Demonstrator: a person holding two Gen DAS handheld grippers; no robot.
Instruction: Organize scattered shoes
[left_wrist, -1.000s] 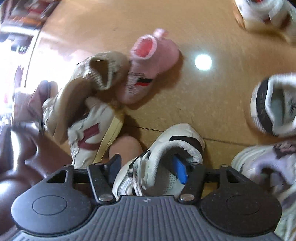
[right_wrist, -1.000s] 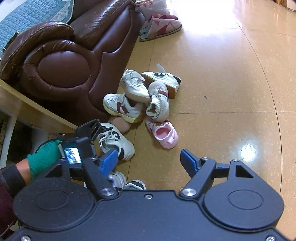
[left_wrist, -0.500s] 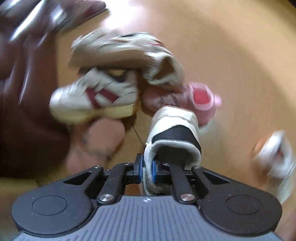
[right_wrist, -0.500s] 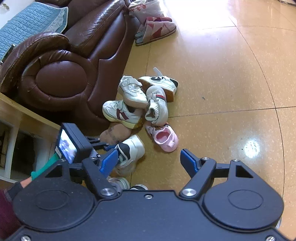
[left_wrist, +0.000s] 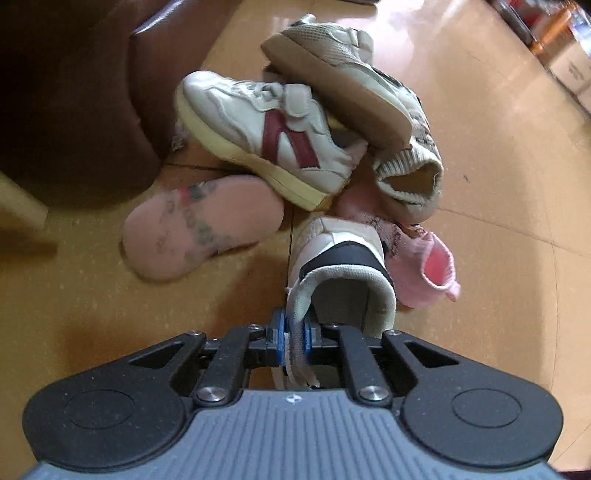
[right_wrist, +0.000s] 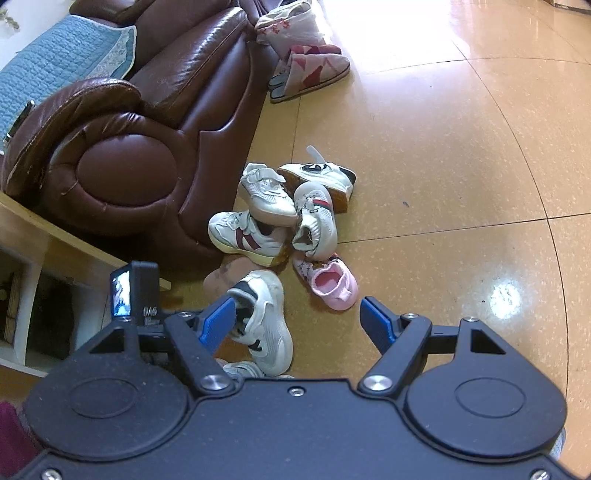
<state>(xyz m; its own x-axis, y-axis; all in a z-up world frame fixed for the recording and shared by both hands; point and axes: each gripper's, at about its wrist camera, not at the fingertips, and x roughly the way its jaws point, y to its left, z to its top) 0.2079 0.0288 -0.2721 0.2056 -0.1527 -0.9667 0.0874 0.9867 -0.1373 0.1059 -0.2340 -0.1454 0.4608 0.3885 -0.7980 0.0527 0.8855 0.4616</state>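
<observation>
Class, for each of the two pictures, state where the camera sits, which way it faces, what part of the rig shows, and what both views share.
Left wrist: sits behind the left claw, faces down along it at the shoe pile; the claw is shut on the collar of a white sneaker.
Right wrist: sits behind the open right claw, looks across the floor to the brown sofa; the left rig shows below.
Shared: white sneaker, pink shoe, maroon-striped sneaker.
</observation>
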